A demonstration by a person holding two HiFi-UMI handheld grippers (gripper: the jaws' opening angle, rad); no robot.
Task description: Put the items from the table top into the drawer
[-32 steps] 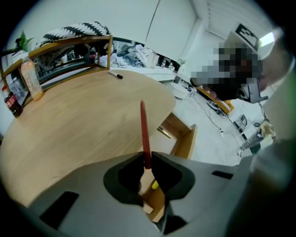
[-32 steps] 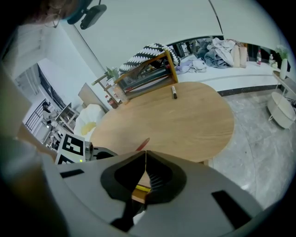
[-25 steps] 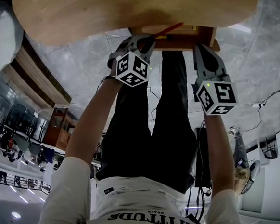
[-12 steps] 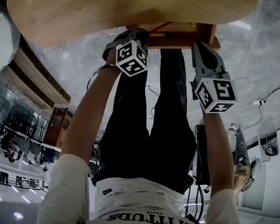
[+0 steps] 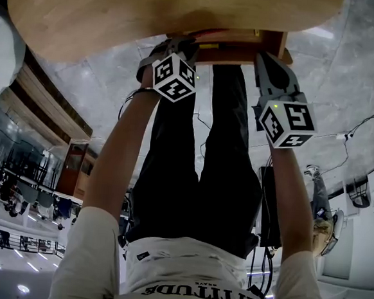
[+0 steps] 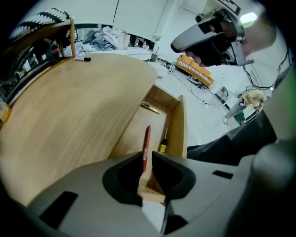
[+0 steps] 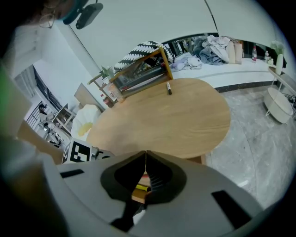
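An open wooden drawer hangs under the oval table top. My left gripper is over the drawer's near end, its jaws opening. A red pen lies between them and runs along the drawer floor, with a gap at its side. A yellow-handled screwdriver and a slim gold pen lie in the drawer too. My right gripper hangs at the drawer's right side, its tips together with nothing between them. A black marker lies at the table's far edge.
A chair with a striped cushion stands behind the table. The person's dark-trousered legs are right below the drawer front. A marble floor with cables surrounds the table, and a cluttered white counter runs along the far wall.
The left gripper has come closer to the drawer and tipped steeper. The red pen, which stuck out slantwise past the drawer front, now lies down inside it. The right gripper has stayed put.
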